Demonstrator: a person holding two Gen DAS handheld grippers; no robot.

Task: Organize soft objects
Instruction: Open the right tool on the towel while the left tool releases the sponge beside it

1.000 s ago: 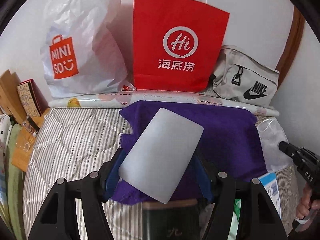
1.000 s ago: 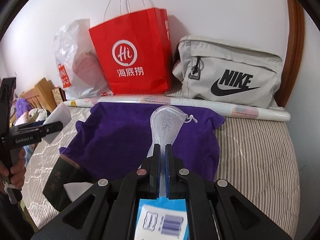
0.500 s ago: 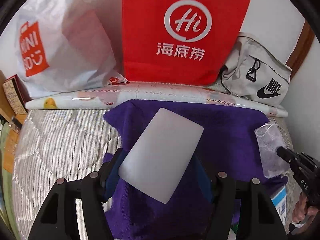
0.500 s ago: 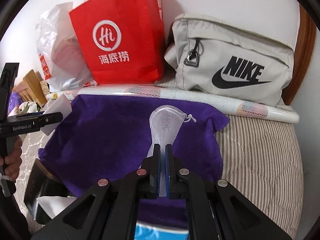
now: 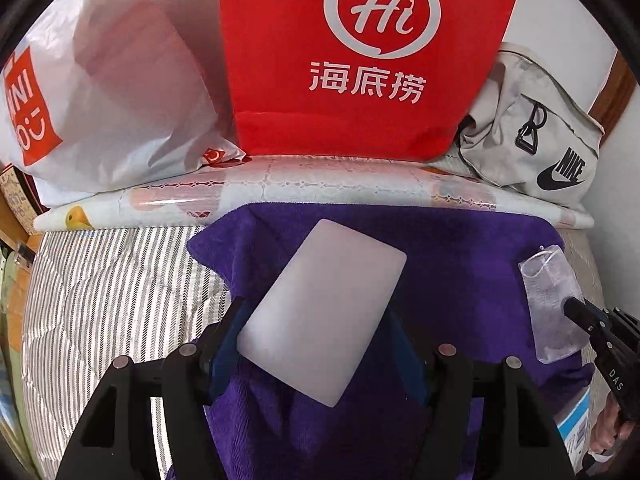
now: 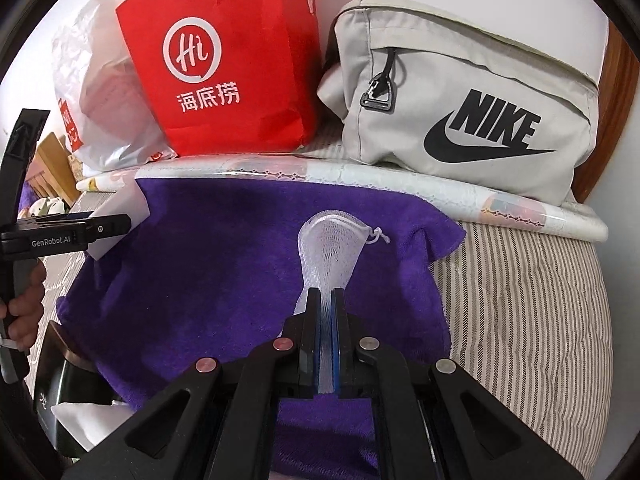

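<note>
Two tongs up, both loaded. Left tongs [image 5: 320, 344] clamped on one white foam pad [image 5: 322, 312], held tilted above the purple towel [image 6: 224, 264]. Right tongs [image 6: 326, 320] pinched together on one white mesh pouch [image 6: 332, 240], drawstring end pointing forward over the towel. Towel spread on striped bed [image 6: 528, 320]; bare bedding to its right and left. Far edge crowded: rolled mat [image 5: 320, 188] along the towel's far edge, then three bags against the wall: red paper bag [image 5: 360, 60], white plastic bag [image 5: 112, 92], grey Nike bag [image 6: 460, 92].
</note>
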